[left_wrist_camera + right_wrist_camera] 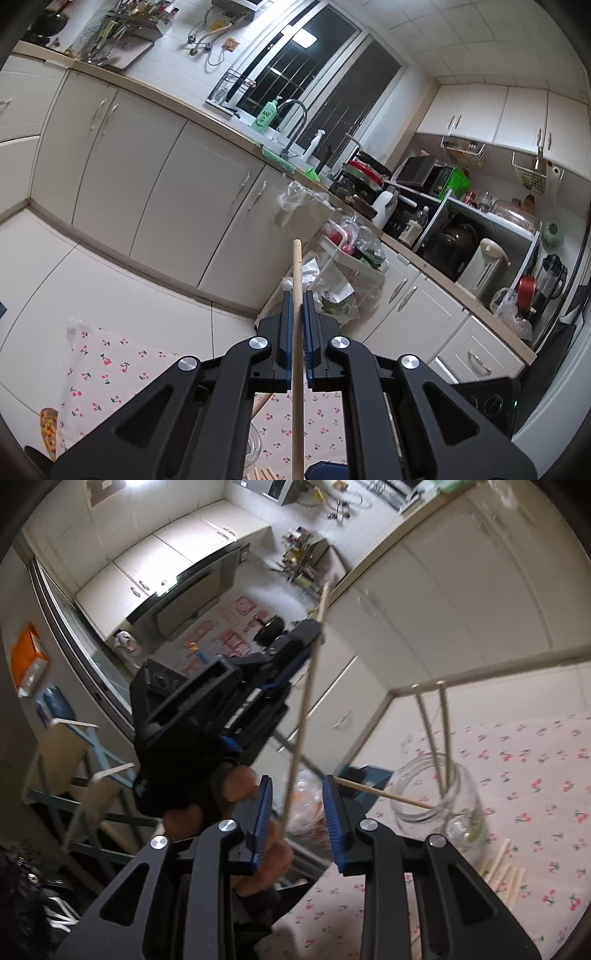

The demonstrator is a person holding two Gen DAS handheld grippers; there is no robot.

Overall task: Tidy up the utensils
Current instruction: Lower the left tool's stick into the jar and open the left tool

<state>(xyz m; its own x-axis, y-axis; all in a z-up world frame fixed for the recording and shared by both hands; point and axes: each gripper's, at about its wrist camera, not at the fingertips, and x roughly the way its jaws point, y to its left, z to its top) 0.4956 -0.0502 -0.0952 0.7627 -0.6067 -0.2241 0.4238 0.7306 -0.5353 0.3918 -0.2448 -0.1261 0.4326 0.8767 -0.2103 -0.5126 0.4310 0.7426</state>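
Table draped in a white cloth printed with small red cherries (535, 775), its near corner also visible in the left wrist view over a pale tiled floor (122, 280). Standing on the cloth, a clear glass jar (439, 797) with two thin wooden sticks (445, 734) leaning up out of its mouth and a third lying across its rim. Just beside the jar, toward the cloth's near edge, a loose bundle of pale wooden sticks (506, 871) lying flat, and at the cloth's left edge in the left wrist view a small orange patterned item (48, 432), too cropped to identify.
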